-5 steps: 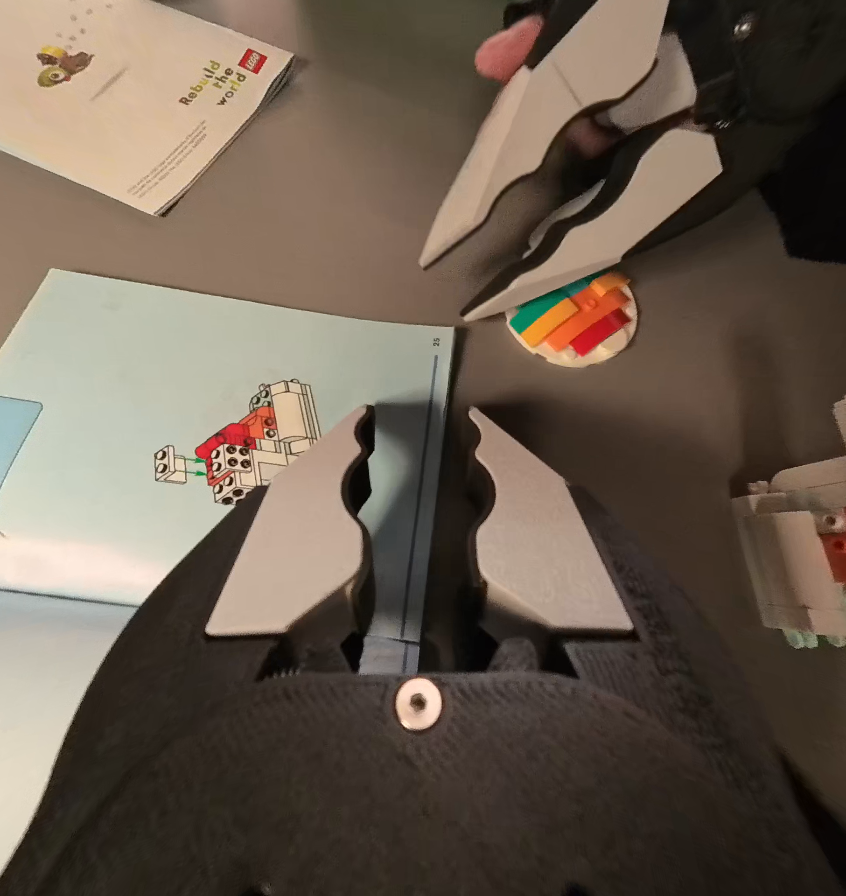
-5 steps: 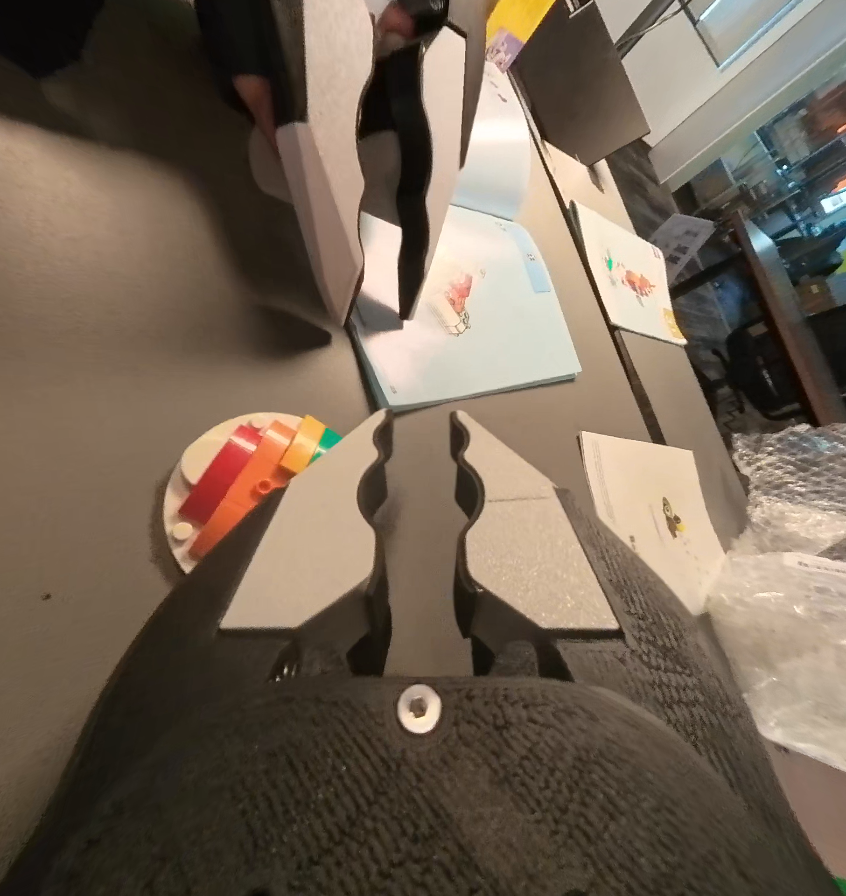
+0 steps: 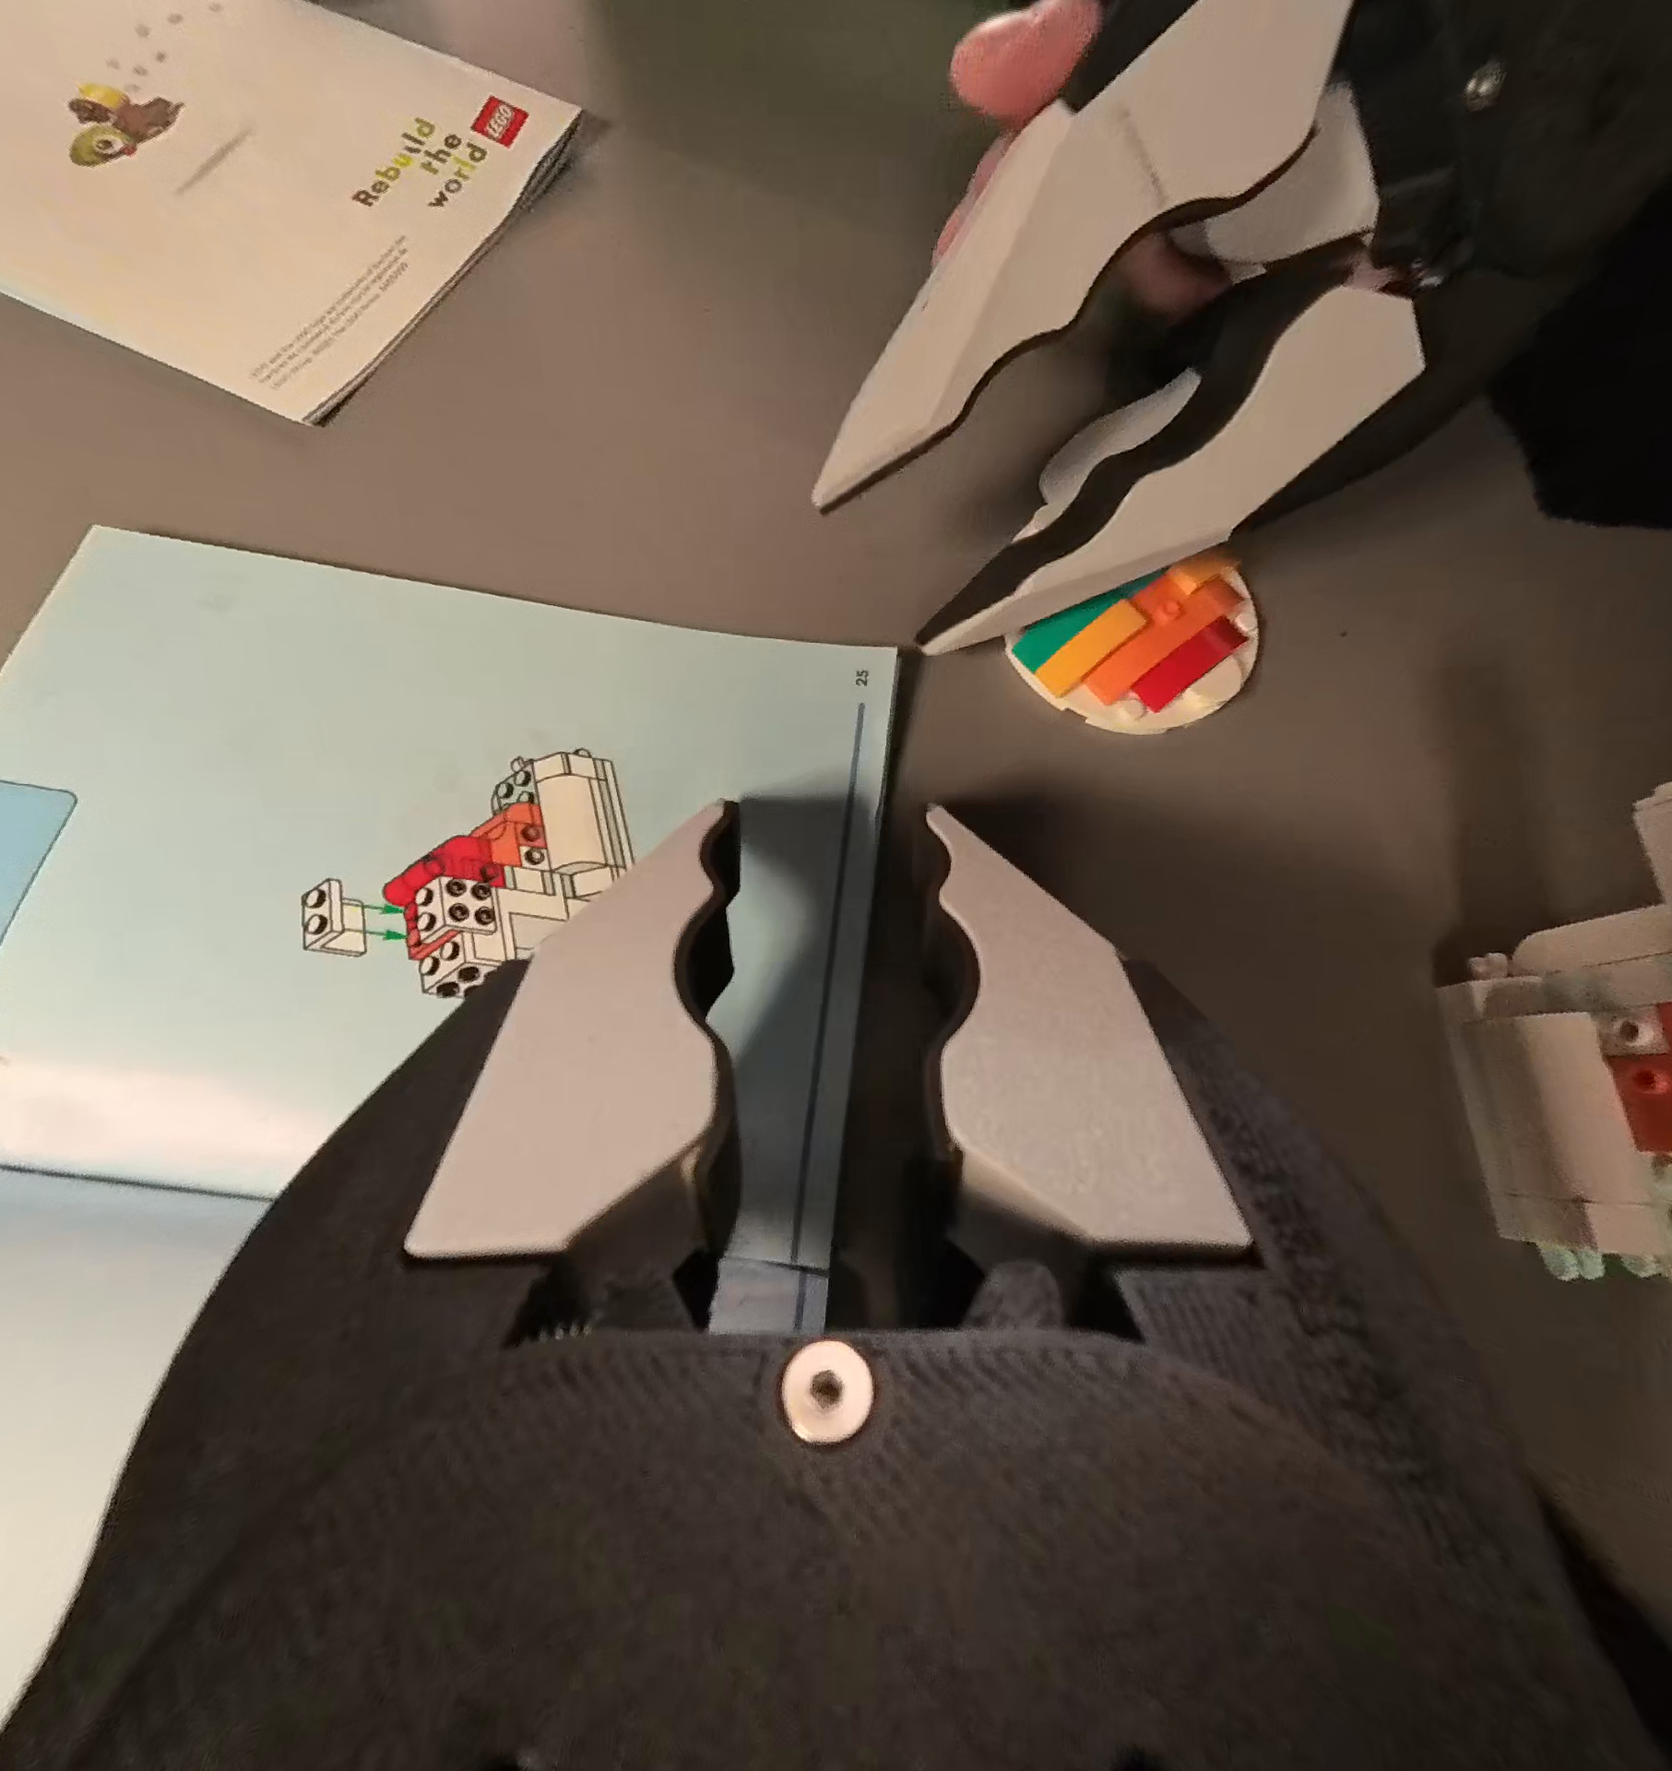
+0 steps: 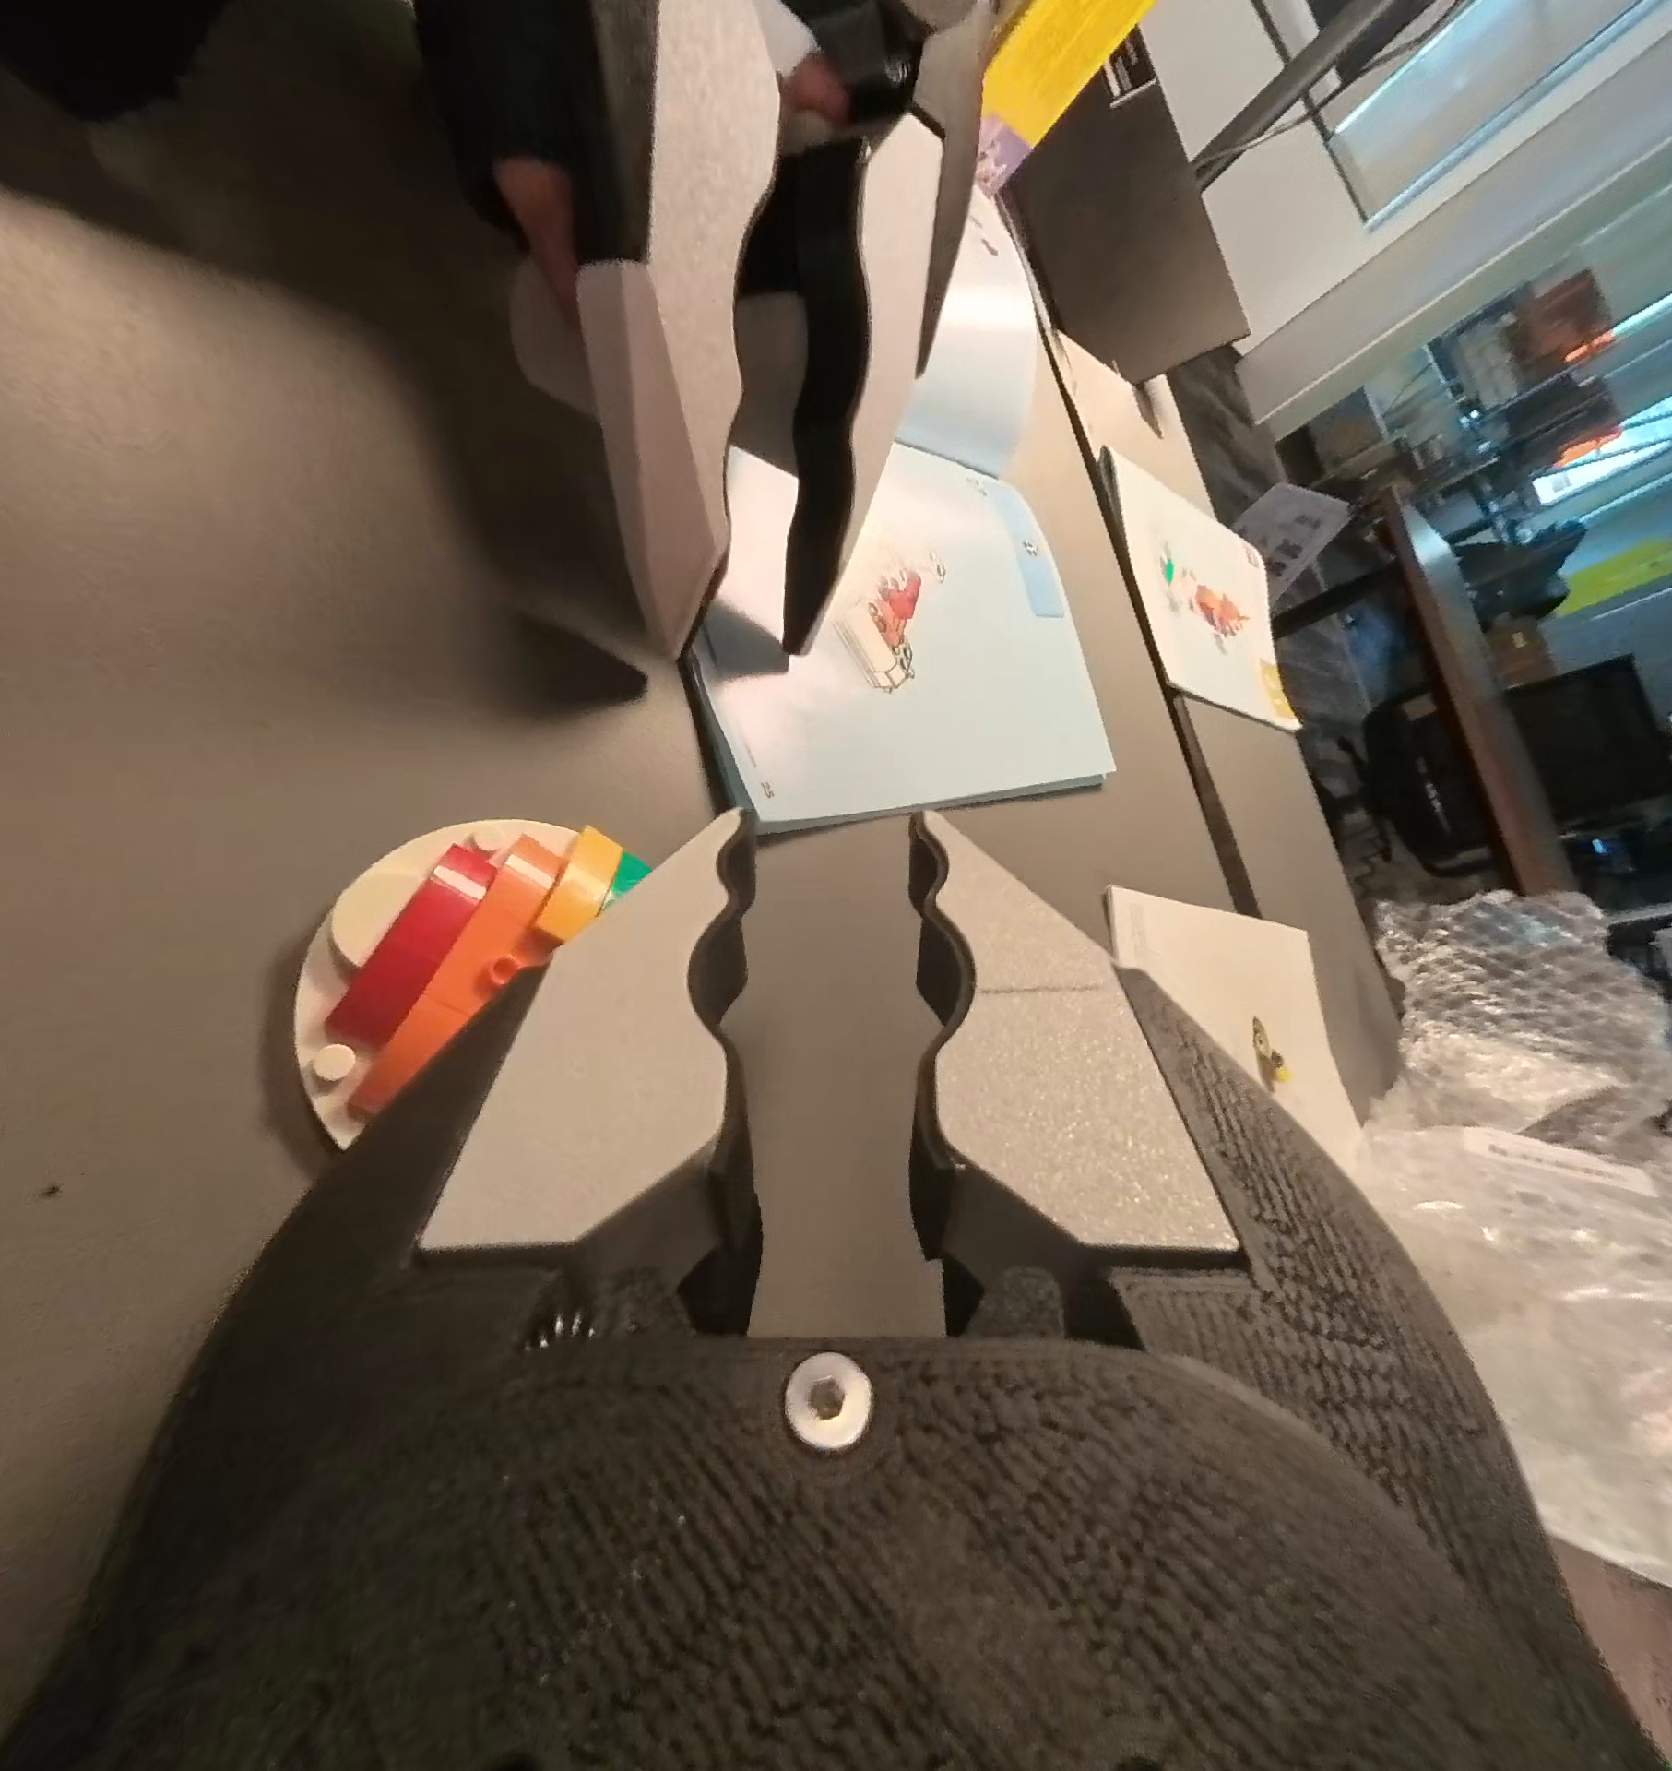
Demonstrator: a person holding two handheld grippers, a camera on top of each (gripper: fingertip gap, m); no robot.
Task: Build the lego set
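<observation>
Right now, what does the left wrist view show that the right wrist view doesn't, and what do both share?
Only the left wrist view shows the white and orange brick model at the right edge. Only the right wrist view shows bubble wrap, a third booklet and a yellow box. Both show the round rainbow plate, the open blue instruction booklet, the white leaflet, and the open left hand-held gripper and right hand-held gripper.
</observation>
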